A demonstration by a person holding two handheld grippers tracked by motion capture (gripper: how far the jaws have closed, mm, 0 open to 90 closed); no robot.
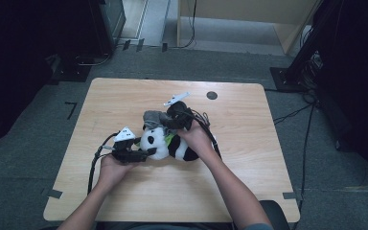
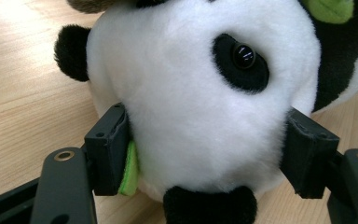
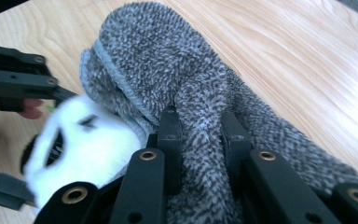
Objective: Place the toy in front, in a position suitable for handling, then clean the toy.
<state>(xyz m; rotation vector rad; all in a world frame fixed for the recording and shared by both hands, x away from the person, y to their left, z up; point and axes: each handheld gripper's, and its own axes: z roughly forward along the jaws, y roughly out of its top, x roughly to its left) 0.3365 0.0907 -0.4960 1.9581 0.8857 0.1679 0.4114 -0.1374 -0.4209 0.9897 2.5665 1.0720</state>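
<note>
On the table (image 1: 249,158): one panda (image 1: 160,143), one sock (image 1: 154,118).

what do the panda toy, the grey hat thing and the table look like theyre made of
Panda toy: soft plush, short fluffy white and black pile, with a glossy eye that looks like plastic.
Grey hat: seemingly a fuzzy knit, flecked grey and white, with a stitched edge band.
Table: pale wood-grain top, smooth with a slight sheen; possibly laminate rather than solid wood.
</note>
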